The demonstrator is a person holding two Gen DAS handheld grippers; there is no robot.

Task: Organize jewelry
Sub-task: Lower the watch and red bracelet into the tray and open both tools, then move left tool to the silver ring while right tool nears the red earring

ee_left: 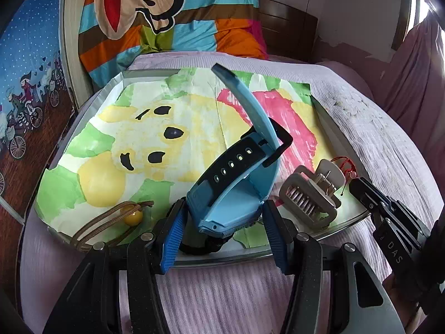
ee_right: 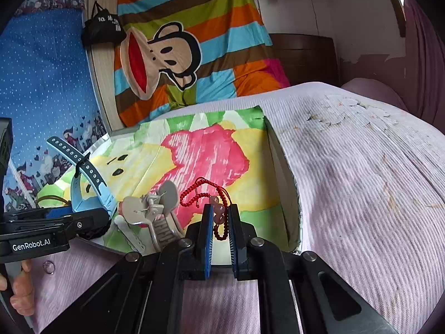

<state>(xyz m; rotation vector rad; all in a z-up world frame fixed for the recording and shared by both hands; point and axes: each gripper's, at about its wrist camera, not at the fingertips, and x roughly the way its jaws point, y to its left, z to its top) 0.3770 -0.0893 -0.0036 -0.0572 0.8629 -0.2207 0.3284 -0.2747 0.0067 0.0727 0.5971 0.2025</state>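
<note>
Tray (ee_left: 100, 97) sits on bed (ee_left: 375, 139). In it, left to right: cord necklace (ee_left: 111, 222), watch (ee_left: 236, 183), hair clip (ee_left: 311, 194), beaded bracelet (ee_right: 214, 203). Pillow (ee_left: 155, 14) behind tray.

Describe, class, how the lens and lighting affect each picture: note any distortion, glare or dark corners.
Left wrist view: fisheye bends the tray rim; corners go black; window glare at upper right; blue watch sharp. Right wrist view: same curved bedspread, dark corners; red bead bracelet clear in soft daylight.

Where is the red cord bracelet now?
In the right wrist view, the red cord bracelet lies on the tray's right side, its beads between the right gripper's jaws.
</note>
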